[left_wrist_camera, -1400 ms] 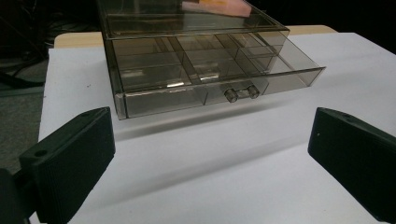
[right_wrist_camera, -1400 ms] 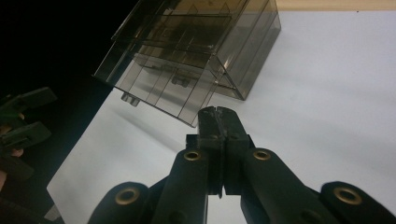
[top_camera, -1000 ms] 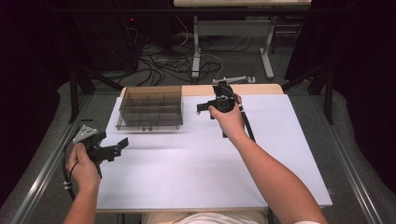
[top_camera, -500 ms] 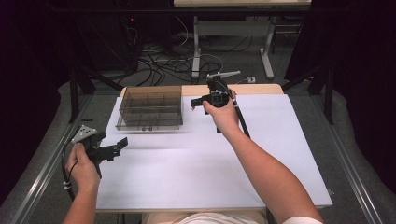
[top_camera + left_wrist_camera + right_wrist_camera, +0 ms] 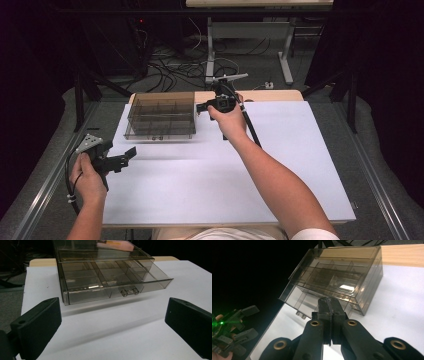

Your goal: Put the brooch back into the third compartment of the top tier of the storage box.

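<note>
A smoky clear plastic drawer box (image 5: pixel 160 117) stands at the back left of the white sheet (image 5: pixel 225 175). Its bottom drawer (image 5: pixel 112 282) is pulled out, showing several empty compartments and two small knobs (image 5: pixel 128 292). My right gripper (image 5: pixel 201 106) hovers just right of the box, its jaws shut with nothing between them. In the right gripper view the shut tips (image 5: pixel 329 307) point at the box (image 5: pixel 337 275) from above. My left gripper (image 5: pixel 127 156) rests at the sheet's left edge, open and empty. It faces the drawer front, apart from it, with its jaws (image 5: pixel 112 322) wide.
A pink flat thing (image 5: pixel 115 245) shows at the box's top. The wooden tabletop (image 5: pixel 270 95) peeks out behind the sheet. Cables and desk legs (image 5: pixel 210 45) lie on the floor beyond. The left gripper (image 5: pixel 234 325), with a green light, is visible off the sheet's edge.
My right gripper has moved away from me and a little left, rising slightly, closer to the box's right side. The left hand stayed put.
</note>
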The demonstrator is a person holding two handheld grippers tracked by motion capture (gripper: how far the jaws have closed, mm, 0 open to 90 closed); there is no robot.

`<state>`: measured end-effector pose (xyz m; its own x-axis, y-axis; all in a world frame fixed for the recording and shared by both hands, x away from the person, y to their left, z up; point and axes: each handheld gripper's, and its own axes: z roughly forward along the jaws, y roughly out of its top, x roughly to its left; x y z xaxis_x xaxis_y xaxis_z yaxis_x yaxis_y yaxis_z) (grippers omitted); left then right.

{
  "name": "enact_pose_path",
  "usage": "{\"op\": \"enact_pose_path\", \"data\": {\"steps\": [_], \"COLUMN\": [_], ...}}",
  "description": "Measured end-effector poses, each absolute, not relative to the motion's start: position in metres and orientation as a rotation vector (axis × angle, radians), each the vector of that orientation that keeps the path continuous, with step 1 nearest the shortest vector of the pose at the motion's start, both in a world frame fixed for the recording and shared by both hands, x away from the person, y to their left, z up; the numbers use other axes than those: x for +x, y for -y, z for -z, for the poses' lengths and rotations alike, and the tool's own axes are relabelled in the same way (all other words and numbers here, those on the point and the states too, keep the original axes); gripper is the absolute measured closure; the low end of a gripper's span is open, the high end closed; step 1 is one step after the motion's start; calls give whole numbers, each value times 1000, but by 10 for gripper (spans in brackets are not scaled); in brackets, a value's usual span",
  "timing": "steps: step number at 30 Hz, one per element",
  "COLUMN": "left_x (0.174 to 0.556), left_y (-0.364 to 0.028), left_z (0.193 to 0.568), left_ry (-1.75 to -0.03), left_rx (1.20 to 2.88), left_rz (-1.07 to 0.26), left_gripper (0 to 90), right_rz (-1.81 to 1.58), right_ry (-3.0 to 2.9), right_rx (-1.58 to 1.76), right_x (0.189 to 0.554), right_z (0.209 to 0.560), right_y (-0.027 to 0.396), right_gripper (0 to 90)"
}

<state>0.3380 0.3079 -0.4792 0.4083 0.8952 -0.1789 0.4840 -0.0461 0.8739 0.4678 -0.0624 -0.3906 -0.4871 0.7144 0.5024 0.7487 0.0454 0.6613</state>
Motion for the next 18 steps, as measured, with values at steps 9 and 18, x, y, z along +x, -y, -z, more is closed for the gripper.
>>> {"op": "enact_pose_path", "data": {"steps": [9,18], "left_x": [338,338], "left_y": [-308,-308], "left_z": [479,479], "left_ry": [-1218,-1215], "left_rx": [1686,1680], "left_rz": [-525,-525], "left_gripper": [7,7], "right_rz": [1453,1440], "right_ry": [2256,2252], "right_rx": [-1566,-1557], "right_x": [471,474], "right_z": [393,397], "right_y": [49,36], "right_gripper": [900,900]}}
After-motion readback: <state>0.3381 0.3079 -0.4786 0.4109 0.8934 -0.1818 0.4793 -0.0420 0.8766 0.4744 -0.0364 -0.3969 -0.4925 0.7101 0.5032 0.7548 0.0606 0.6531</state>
